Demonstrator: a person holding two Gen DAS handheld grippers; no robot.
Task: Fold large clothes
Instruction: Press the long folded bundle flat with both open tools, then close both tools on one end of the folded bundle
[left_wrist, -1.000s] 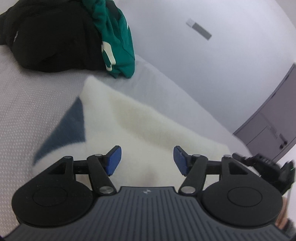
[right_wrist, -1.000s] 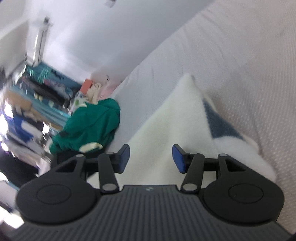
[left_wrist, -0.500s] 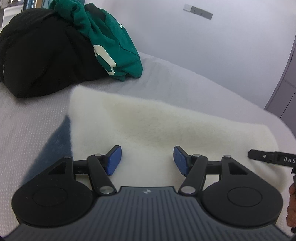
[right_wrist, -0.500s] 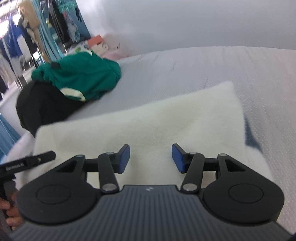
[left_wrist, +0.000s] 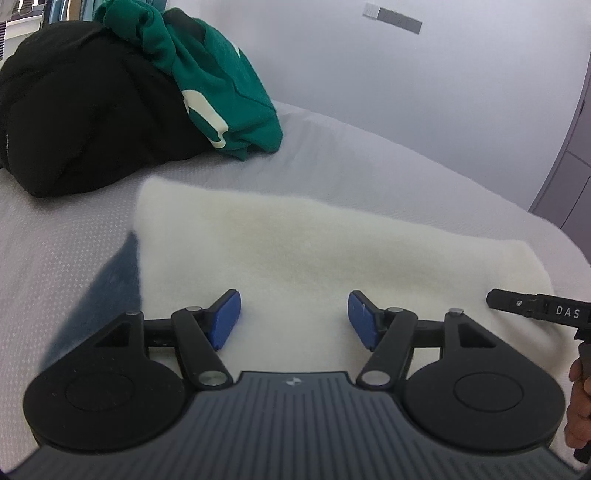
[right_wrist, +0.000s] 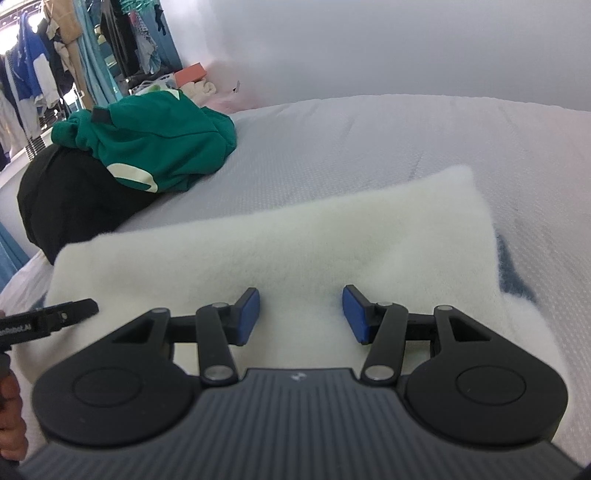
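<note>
The cream fleece (left_wrist: 314, 251) is lying folded flat on the grey bed (left_wrist: 388, 158), a dark blue part (left_wrist: 110, 280) peeking out at its edge. I am holding my left gripper (left_wrist: 294, 318) and right gripper (right_wrist: 301, 314) over it, both with jaws apart and gripping nothing. Beyond it, a green top (right_wrist: 159, 144) is sitting on a black garment (left_wrist: 85, 110).
</note>
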